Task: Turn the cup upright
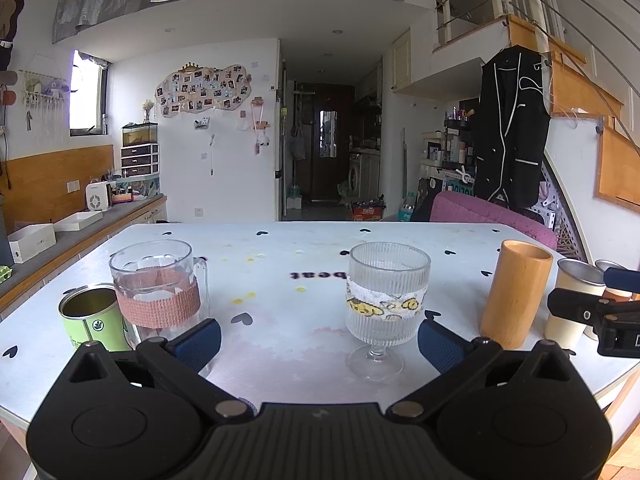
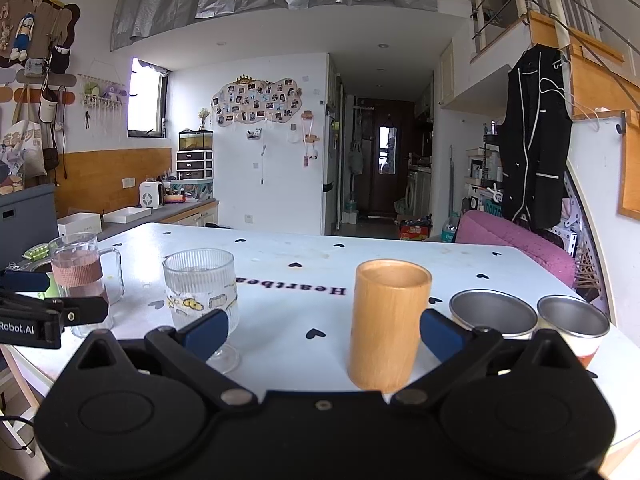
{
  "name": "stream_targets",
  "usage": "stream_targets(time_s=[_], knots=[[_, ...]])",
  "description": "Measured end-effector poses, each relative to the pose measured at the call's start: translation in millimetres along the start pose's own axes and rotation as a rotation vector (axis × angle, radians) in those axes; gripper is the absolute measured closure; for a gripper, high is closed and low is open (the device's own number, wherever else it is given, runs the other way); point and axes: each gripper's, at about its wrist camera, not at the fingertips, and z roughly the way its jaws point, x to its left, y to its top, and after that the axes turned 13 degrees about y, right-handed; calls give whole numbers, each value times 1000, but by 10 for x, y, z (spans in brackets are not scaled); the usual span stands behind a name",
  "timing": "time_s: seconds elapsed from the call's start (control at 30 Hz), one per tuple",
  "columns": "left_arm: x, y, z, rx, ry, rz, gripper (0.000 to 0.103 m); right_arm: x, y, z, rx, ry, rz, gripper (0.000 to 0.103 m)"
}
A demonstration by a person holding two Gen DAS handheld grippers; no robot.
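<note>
On the table [image 1: 280,344], left to right, are seen: green tin [image 1: 90,318], handled glass mug [image 1: 158,284], ribbed goblet [image 1: 384,300], wooden cup [image 2: 386,322], two steel cups [image 2: 494,318] (all standing upright, mouths up). The left gripper [image 1: 318,340] is held wide open, empty, near the goblet. The right gripper [image 2: 324,334] is likewise spread, nothing clamped; the wooden cup stands just inside its right finger.

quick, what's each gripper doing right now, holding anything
Left gripper: jaws open, holding nothing.
Right gripper: jaws open, holding nothing; the wooden cup stands between them.
</note>
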Motion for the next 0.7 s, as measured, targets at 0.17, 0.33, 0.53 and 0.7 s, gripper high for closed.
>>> stream_targets(time_s=[0.17, 0.33, 0.53, 0.7], knots=[[-3, -5, -1, -1, 4, 1, 0, -1, 1, 0, 1, -1, 0, 0], [-5, -8, -3, -1, 5, 2, 0, -6, -11, -11, 2, -1, 0, 0], [-9, -8, -5, -2, 3, 2, 0, -6, -8, -13, 2, -1, 0, 0], [-11, -8, -5, -1, 4, 3, 0, -7, -6, -13, 2, -1, 0, 0]])
